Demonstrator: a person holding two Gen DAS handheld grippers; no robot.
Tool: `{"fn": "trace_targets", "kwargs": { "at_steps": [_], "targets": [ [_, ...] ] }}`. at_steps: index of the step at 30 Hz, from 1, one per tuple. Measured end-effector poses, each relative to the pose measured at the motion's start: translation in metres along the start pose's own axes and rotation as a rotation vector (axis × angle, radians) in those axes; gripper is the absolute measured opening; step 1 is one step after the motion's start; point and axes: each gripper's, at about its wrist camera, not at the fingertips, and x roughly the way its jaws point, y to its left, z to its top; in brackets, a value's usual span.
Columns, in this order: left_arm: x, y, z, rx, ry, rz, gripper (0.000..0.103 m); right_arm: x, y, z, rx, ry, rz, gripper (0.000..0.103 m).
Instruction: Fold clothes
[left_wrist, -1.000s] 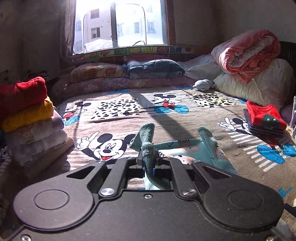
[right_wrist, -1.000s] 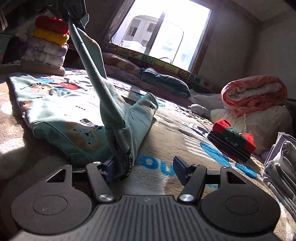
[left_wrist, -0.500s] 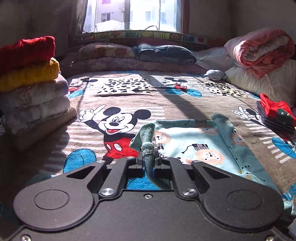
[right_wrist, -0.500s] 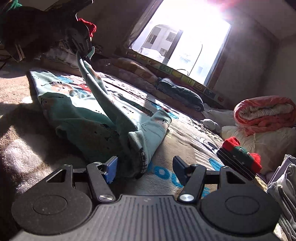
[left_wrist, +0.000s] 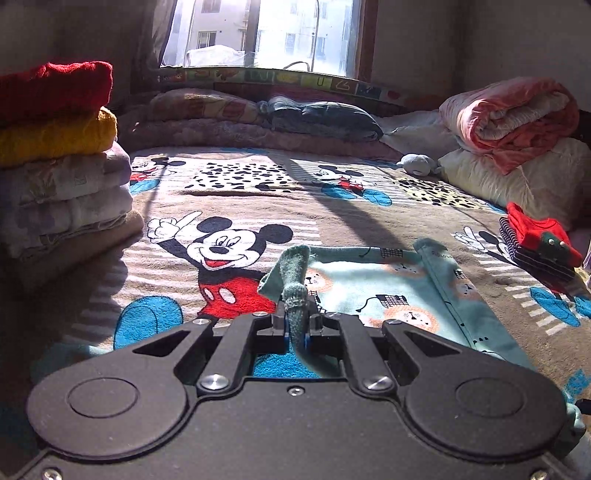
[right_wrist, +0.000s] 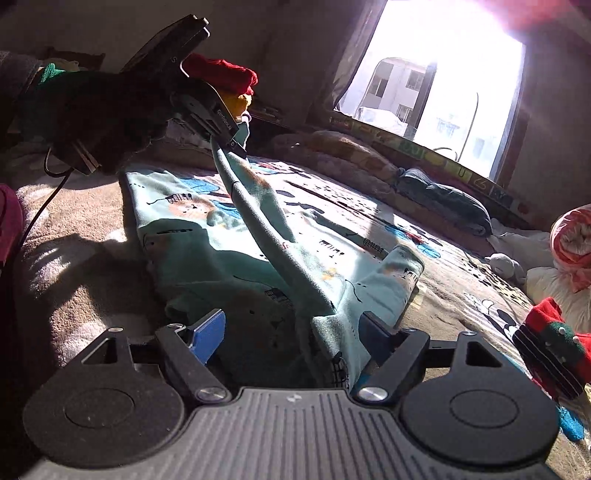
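Bed (left_wrist: 332, 210), left tool (left_wrist: 295, 325) gripping garment (left_wrist: 399, 288)

the left gripper (left_wrist: 295, 325) has its jaws closed on a dark teal ribbed cuff (left_wrist: 294, 284) of a pale teal fleece garment with printed lions (left_wrist: 399, 291). the garment lies flat on a tan plush bed blanket with cartoon mouse figures (left_wrist: 229, 206), one sleeve (left_wrist: 454, 284) laid lengthwise over its right part. at the left edge stands a stack of folded clothes, red on top, yellow beneath, pale layers below (left_wrist: 59, 147). at right lies a small folded red and striped pile (left_wrist: 535, 240). a rolled pink quilt (left_wrist: 509, 114) rests on a cream pillow (left_wrist: 524, 181) near the window (left_wrist: 266, 33).
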Motion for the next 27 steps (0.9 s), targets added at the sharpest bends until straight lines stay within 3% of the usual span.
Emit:
{"fn": "trace_targets", "kwargs": {
  "at_steps": [4,8,12,16,18,22,27],
  "targets": [
    [0.01,0.011,-0.016,-0.044,0.035,0.024,0.004,0.01,0.014,-0.008,-0.091,0.074,0.086,0.081],
    [0.013,0.02,-0.03,-0.085,0.047,0.025,0.004,0.008,0.016,-0.013,-0.115,0.058,0.072,0.081],
    [0.015,0.024,-0.039,-0.114,0.056,0.023,0.004,0.006,0.014,-0.013,-0.087,0.057,0.087,0.081],
    [0.012,0.028,-0.04,-0.149,0.049,0.009,0.004,-0.007,0.018,-0.014,-0.091,-0.012,0.027,0.08],
    [0.012,0.029,-0.04,-0.155,0.049,0.004,0.004,0.001,0.015,-0.016,-0.046,0.029,0.07,0.086],
    [0.013,0.03,-0.039,-0.192,0.063,0.001,0.004,0.005,0.006,-0.015,-0.003,0.055,0.114,0.087],
    [0.009,0.042,-0.034,-0.346,0.048,-0.05,0.004,-0.007,0.006,-0.011,-0.007,-0.018,0.028,0.081]
  ]
}}
